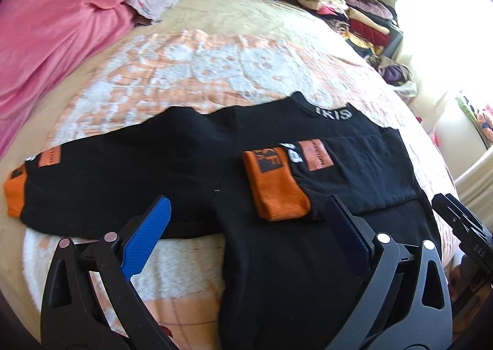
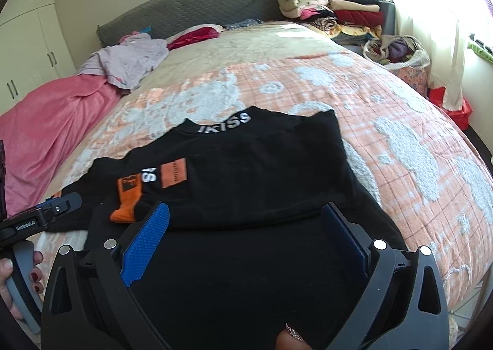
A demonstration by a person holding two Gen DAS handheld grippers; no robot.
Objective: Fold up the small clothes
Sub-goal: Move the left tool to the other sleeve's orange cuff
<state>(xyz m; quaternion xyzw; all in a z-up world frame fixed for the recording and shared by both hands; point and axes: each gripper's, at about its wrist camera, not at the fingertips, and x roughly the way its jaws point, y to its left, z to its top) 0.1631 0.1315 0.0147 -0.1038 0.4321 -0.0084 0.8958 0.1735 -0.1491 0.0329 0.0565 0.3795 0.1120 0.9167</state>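
Both of your grippers, left gripper (image 1: 246,226) and right gripper (image 2: 246,226), hang wide and empty over the black top (image 2: 252,165) spread on the bed (image 2: 400,122), whose folded-in sleeve (image 1: 339,171) could, I judge, slide out if snagged.

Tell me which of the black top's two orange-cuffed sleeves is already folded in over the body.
The sleeve on the collar side: its orange cuff lies on the black body, while the other sleeve is stretched flat across the blanket.

Shirt (image 2: 246,171) on bed (image 2: 400,122); clothes stack (image 2: 336,8) behind, right.
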